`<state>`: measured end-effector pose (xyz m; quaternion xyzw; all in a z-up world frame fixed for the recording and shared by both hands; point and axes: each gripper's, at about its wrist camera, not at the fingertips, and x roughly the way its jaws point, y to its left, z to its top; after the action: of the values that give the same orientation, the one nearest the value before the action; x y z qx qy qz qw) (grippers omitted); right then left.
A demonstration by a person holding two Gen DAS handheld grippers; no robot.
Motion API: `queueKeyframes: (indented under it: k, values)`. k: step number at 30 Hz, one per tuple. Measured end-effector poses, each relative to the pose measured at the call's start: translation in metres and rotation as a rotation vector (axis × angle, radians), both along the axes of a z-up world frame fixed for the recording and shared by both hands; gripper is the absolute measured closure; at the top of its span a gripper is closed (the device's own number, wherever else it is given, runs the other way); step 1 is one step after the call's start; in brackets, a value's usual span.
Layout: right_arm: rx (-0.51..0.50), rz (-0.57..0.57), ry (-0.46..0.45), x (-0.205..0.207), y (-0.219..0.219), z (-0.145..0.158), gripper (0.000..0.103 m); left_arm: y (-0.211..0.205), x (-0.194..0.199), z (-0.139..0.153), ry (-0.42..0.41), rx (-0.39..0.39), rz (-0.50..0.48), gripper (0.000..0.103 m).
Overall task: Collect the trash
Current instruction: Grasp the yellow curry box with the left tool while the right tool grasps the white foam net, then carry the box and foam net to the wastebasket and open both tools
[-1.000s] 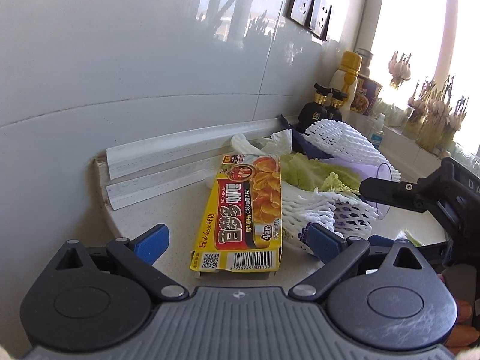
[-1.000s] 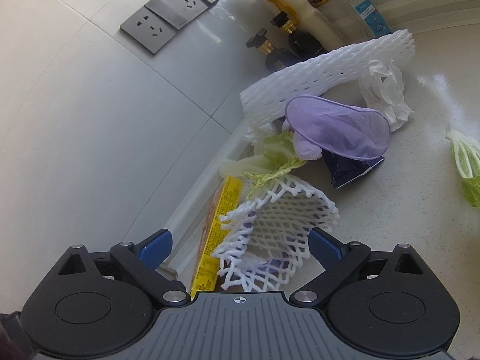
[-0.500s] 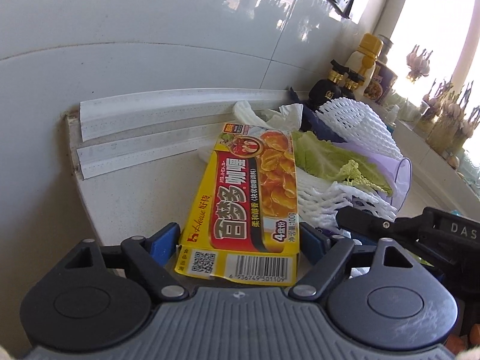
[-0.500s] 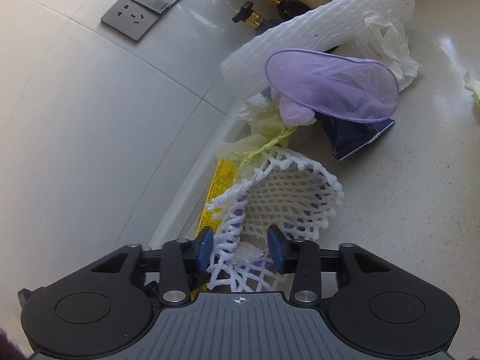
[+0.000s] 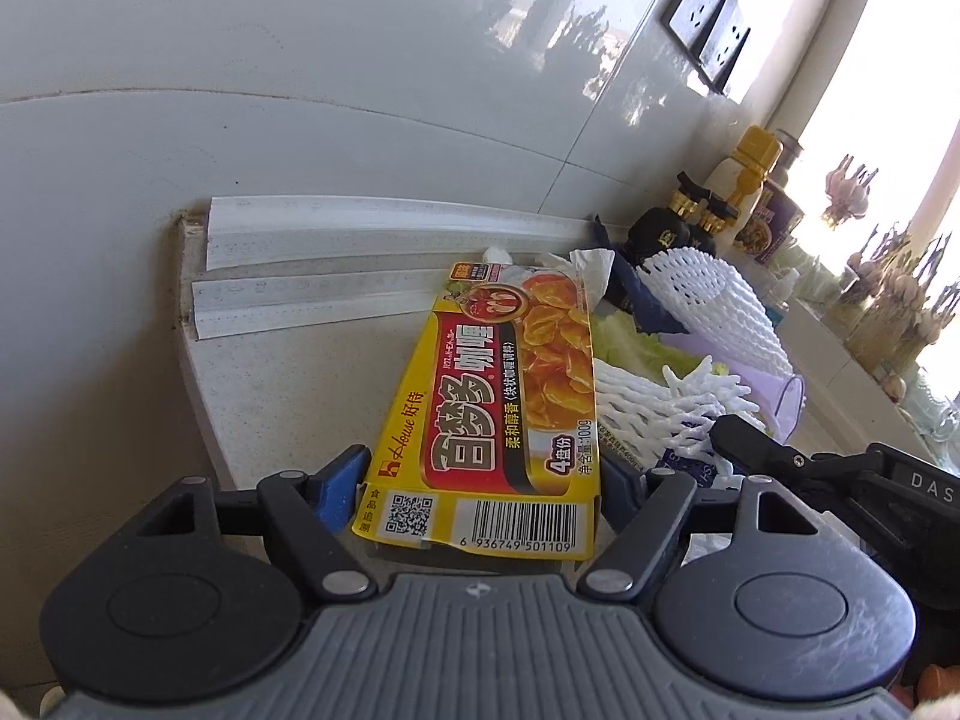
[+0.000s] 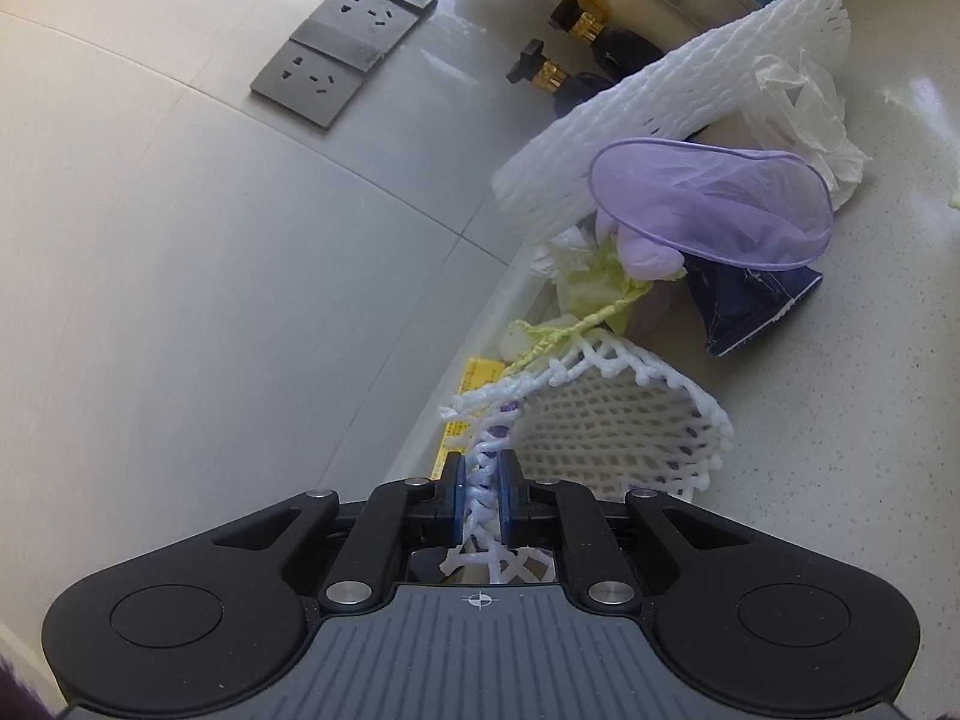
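Observation:
A yellow curry box (image 5: 498,420) lies on the counter against a pile of trash. My left gripper (image 5: 483,480) has closed its blue pads on both sides of the box's near end. My right gripper (image 6: 480,495) is shut on the edge of a white foam fruit net (image 6: 618,426), which also shows in the left wrist view (image 5: 654,414). Behind it lie a purple glove (image 6: 714,204), a larger white foam sleeve (image 6: 672,102), cabbage leaves (image 6: 594,294), a dark blue wrapper (image 6: 744,300) and crumpled tissue (image 6: 804,114).
The tiled wall with grey sockets (image 6: 342,42) runs along the counter (image 6: 870,390). White trim strips (image 5: 360,228) lie at its foot. Dark bottles with gold caps (image 5: 678,222) and a yellow-capped bottle (image 5: 744,180) stand behind the pile. Garlic bunches hang by the window.
My left gripper has moved forward and closed on the curry box. My right gripper has closed on the foam net's edge.

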<state>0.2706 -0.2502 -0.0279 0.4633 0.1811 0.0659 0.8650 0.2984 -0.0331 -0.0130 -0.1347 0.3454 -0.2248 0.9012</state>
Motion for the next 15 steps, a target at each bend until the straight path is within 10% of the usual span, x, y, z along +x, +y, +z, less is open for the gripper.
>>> queueKeyframes:
  k: [15]
  values:
    - [0.194,0.121,-0.271,-0.012,-0.021,0.022,0.093,0.035,-0.037,0.034,-0.098,-0.062,0.090,0.030]
